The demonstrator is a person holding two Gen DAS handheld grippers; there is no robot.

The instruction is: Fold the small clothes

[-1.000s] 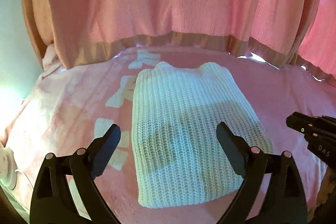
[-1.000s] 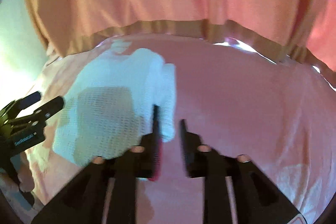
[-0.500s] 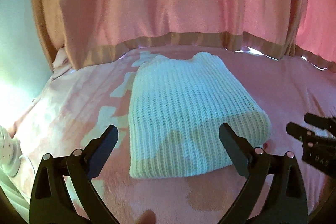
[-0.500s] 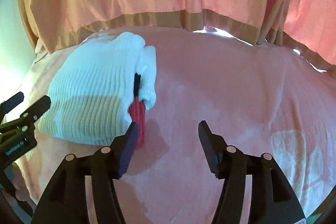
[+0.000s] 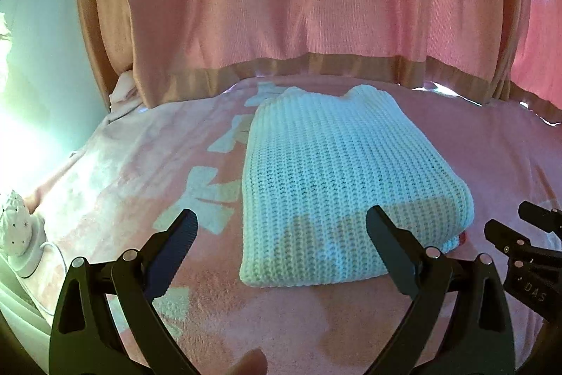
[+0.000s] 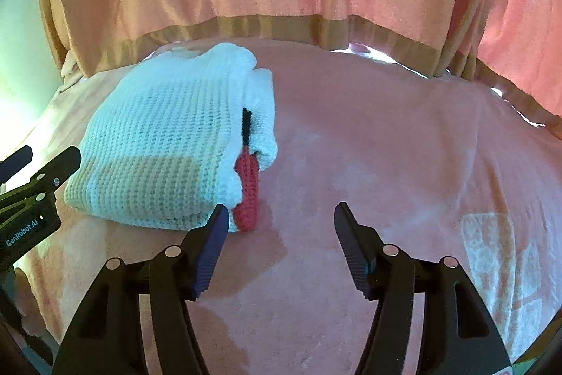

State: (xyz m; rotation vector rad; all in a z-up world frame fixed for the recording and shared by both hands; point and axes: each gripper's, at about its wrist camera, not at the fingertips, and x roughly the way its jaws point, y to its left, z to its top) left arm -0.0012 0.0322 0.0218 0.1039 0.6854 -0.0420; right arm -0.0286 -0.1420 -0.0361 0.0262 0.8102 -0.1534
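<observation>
- White knit sweater (image 5: 337, 185) folded, ctr frame, flat on pink bed cover (image 6: 404, 143); red knit edge (image 6: 247, 188) poking out.
- Left gripper (image 5: 281, 238) fingers spread, empty.
- Right gripper (image 6: 277, 227) fingers spread, empty, just beside sweater.

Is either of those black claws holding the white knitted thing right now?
No: the white knit lies folded on the pink blanket, and both the right gripper and left gripper are open and empty.

The left gripper (image 5: 281, 227) hovers low before the folded white sweater (image 5: 337, 178), fingers spread wide around its near edge. The right gripper (image 6: 277, 220) hangs just right of the sweater, fingers parted, gripping nothing.
</observation>
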